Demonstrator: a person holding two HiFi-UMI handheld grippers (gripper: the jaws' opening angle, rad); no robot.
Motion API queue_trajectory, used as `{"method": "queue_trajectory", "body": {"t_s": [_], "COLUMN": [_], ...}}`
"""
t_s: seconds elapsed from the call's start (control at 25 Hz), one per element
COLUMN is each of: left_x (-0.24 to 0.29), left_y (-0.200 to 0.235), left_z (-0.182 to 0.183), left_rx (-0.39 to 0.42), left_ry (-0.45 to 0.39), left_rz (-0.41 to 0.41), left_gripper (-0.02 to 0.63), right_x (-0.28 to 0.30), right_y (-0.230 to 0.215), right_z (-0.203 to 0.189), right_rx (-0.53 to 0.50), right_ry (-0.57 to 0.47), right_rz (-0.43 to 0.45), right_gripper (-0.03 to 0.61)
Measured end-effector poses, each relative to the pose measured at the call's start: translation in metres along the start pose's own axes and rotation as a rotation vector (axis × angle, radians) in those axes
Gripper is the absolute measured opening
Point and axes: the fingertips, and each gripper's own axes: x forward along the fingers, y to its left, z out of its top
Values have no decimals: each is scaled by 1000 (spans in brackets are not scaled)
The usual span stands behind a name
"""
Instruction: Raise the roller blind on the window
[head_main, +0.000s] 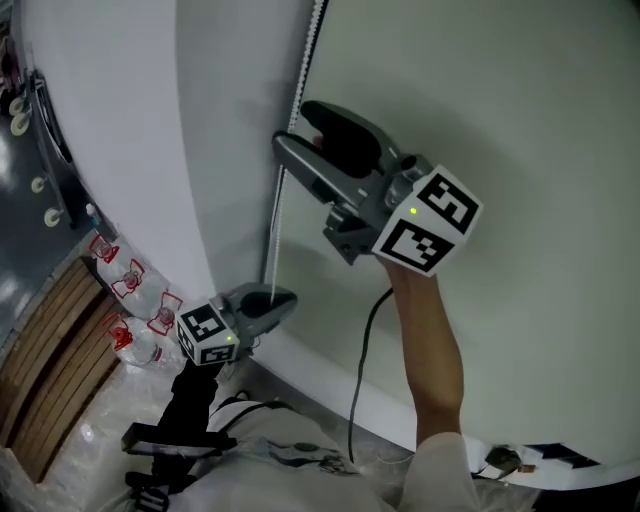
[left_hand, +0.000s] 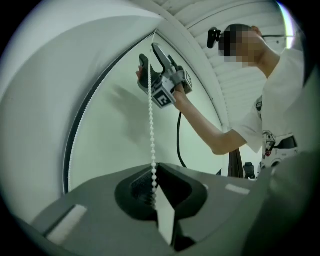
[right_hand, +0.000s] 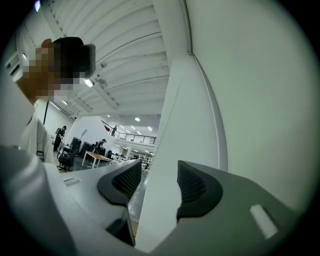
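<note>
A white bead chain (head_main: 300, 75) hangs down the left edge of the pale roller blind (head_main: 520, 130). Low on the chain, my left gripper (head_main: 272, 300) is shut on it. In the left gripper view the chain (left_hand: 151, 125) rises taut from the closed jaws (left_hand: 154, 182) towards the right gripper (left_hand: 151, 60). My right gripper (head_main: 297, 130) is held higher up beside the chain with its jaws wide open. Nothing lies between its ribbed pads (right_hand: 192, 185) in the right gripper view, and a thin beaded line (right_hand: 218, 135) runs just to their right.
Several water bottles with red labels (head_main: 130, 290) stand on the floor at the left beside wooden slats (head_main: 45, 360). A black cable (head_main: 362, 340) hangs from the right gripper. A white ledge (head_main: 330, 375) runs below the blind, and a black stand (head_main: 175, 440) sits near the person's body.
</note>
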Motion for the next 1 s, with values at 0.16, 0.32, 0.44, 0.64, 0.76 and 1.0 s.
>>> {"method": "queue_trajectory", "body": {"t_s": [0.16,0.32,0.44,0.64,0.76,1.0], "left_x": [3,6,4,-2,-1,1], "left_y": [0,1,2,7,9,6], "left_z": [0,4,-1,-2,5,5], "left_rx": [19,24,26,24,16,11], "left_ry": [12,24,29,29,23,26], "left_rz": [1,4,10,24,28,15], "left_gripper": [-2,-2,-2,-2,-2,-2], "right_x": [15,22,21,20,22,13], "right_y": [-12,-24,-26,-23,-21,-14], "right_z": [32,52,56,61,61,52], "right_rx": [15,45,60,127,163,164], "right_ry": [-50,-87,-110,-140,-116,-114], "right_rz": [8,23,24,47,66,47], "right_gripper": [168,128,76,17,15,14]}}
